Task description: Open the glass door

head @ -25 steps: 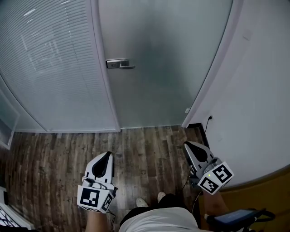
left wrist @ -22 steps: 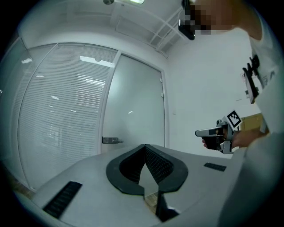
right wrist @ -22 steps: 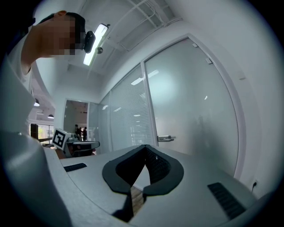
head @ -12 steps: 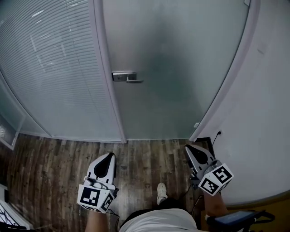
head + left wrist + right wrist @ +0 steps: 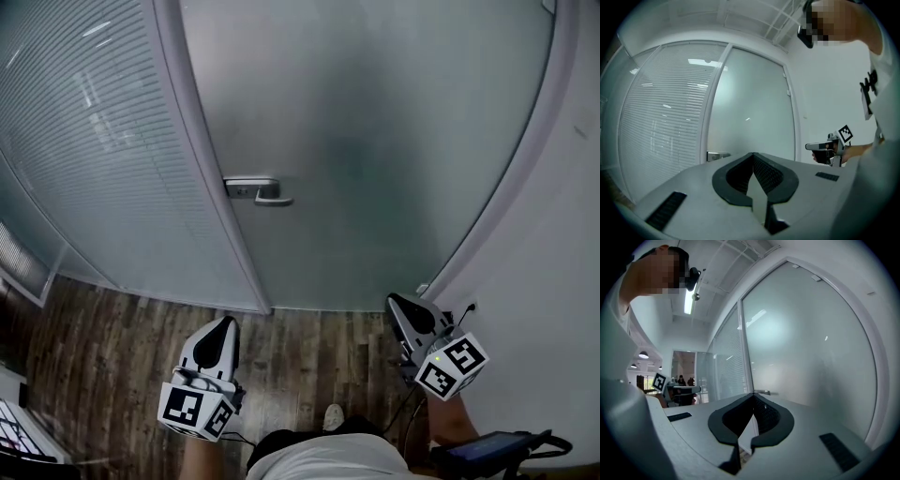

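Note:
The frosted glass door (image 5: 375, 141) stands closed ahead of me in its pale frame. Its metal lever handle (image 5: 258, 191) sits at the door's left edge and also shows in the left gripper view (image 5: 717, 155) and the right gripper view (image 5: 761, 392). My left gripper (image 5: 225, 324) is held low over the floor, pointing level at the door, below and just left of the handle, jaws shut and empty (image 5: 753, 155). My right gripper (image 5: 397, 302) is near the door's lower right corner, also shut and empty (image 5: 753, 395). Neither touches the door.
A glass partition with slatted blinds (image 5: 84, 141) adjoins the door on the left. A white wall (image 5: 562, 281) with a socket (image 5: 466, 307) and cable stands at the right. Dark wooden floor (image 5: 112, 337) lies below. My shoe (image 5: 331, 415) shows near the bottom.
Both grippers have been carried toward the door. The door and handle now look larger and sit lower in the head view. Less floor shows. The jaws stayed shut.

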### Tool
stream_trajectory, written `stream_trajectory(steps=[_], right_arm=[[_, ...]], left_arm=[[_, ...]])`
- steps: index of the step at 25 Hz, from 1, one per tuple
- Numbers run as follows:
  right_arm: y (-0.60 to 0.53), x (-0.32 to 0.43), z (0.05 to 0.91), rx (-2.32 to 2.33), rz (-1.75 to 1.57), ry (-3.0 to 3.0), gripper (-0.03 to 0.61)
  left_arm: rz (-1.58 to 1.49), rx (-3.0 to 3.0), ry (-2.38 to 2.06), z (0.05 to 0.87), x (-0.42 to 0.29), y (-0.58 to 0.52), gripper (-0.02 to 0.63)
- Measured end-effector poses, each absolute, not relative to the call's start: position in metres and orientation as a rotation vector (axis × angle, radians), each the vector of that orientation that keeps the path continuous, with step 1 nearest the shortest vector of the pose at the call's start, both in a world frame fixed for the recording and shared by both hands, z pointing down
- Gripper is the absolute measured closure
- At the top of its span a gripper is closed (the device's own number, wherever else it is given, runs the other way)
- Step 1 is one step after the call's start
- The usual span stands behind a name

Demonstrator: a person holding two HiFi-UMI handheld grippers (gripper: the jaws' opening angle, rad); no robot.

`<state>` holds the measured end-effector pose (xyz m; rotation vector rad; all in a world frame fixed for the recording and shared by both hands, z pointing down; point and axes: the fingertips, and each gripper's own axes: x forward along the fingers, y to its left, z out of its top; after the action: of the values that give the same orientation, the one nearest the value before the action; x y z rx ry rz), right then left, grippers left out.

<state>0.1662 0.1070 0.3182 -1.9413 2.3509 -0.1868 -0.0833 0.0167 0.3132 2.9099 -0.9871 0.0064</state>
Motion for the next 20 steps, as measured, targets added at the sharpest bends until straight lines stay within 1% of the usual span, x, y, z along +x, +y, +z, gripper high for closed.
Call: stream_trajectory(steps=[8, 13, 20], right_arm=[[0.079, 0.196, 0.316, -1.907, -0.2, 2.32, 0.577], [0.039, 0.216, 0.336, -1.899, -0.22, 2.333, 0.577], [-0.016, 0.221, 0.332, -1.95, -0.182, 2.323, 0.577]], left_arm=[[0.067, 2.883, -1.014, 0.312, -0.061, 0.003, 0.612], [0.081, 2.879, -0.985, 0.33, -0.031, -0.041, 0.612], [0.058, 2.916, -0.89, 0.336, -0.012, -0.108, 0.612]])
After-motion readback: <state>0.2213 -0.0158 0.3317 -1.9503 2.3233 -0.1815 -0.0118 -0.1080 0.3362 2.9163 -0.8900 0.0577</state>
